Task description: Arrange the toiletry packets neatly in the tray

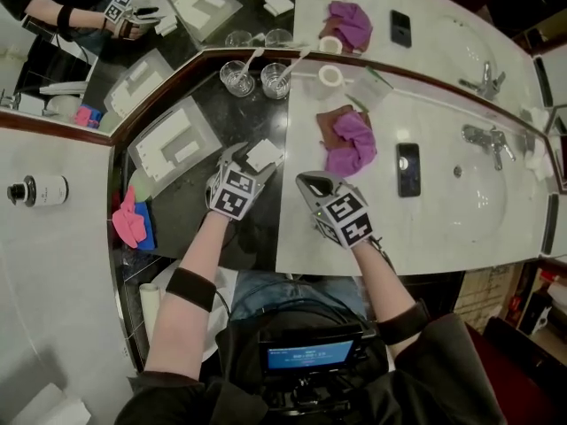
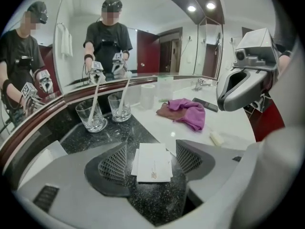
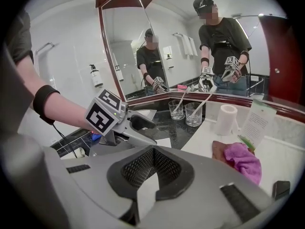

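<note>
Two white toiletry packets [image 2: 152, 162] lie stacked on the black stone counter, between the jaws of my left gripper [image 2: 151, 149]. Its jaws stand wide apart, and neither mesh pad touches the packets. In the head view these packets [image 1: 264, 154] show just past the left gripper [image 1: 249, 163]. A translucent tray [image 1: 142, 153] with white packets [image 1: 180, 140] in it sits to the left of them. My right gripper [image 3: 153, 149] is shut with nothing in it. It hovers over the white counter's edge [image 1: 306, 181], just right of the left gripper [image 3: 128, 125].
Two glasses [image 1: 237, 76] [image 1: 275, 80] with stirrers stand at the mirror. On the white counter are a paper roll [image 1: 330, 75], a pink cloth on a brown one [image 1: 353, 140], a phone [image 1: 408, 168] and the sink [image 1: 478, 193]. A pink and blue cloth [image 1: 131, 221] lies left.
</note>
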{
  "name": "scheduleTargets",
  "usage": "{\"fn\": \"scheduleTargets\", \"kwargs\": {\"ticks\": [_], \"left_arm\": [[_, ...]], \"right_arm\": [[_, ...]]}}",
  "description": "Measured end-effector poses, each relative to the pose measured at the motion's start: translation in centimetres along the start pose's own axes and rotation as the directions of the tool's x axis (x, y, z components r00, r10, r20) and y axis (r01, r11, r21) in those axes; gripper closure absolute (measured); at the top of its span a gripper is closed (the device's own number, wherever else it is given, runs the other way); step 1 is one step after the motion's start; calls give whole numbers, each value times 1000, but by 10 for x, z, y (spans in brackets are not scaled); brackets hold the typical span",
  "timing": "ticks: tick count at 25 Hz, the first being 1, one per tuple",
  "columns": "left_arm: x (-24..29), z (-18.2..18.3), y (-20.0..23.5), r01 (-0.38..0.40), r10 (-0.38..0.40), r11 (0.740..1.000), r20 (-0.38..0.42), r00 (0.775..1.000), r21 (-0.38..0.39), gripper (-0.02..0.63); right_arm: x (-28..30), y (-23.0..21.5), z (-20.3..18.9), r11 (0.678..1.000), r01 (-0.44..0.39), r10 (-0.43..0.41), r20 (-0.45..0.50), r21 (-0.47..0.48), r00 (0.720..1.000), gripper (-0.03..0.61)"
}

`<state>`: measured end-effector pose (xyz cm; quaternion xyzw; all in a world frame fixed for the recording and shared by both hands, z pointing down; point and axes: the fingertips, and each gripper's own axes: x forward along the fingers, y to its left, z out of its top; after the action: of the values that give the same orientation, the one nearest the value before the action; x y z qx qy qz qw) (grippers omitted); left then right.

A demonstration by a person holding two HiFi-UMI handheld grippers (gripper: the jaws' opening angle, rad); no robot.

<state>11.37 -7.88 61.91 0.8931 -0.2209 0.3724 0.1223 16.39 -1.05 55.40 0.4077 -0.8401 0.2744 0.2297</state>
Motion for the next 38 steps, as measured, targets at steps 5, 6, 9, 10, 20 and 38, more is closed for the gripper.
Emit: {"fn": "scheduleTargets", "kwargs": {"ticks": [5,6,9,10,20,38], "left_arm": [[-51,18,3,-93,95,995,95,991,-25,507],[-64,20,4,-118,121,992,113,986,-34,539],[-106,24,10,-197,208,977,164,964,-77,614],[-119,24,13,-223,238,970,180,954,-102,614],[-254,-19,43,-401,536,797,221,815,-452,614],[-355,-96,35,-480,701,595,124,703,-645,614]], "right_arm": [[-2,5,12,999,-13,14,12,-50,1000,575],[-2,7,15,998,-19,19,13,-62,1000,575],[0,18,29,994,-41,43,16,-105,999,575],[2,22,34,991,-50,53,17,-120,998,575],[16,65,70,971,-131,141,36,-198,989,575],[38,125,87,931,-227,237,0,-286,971,575]]}}
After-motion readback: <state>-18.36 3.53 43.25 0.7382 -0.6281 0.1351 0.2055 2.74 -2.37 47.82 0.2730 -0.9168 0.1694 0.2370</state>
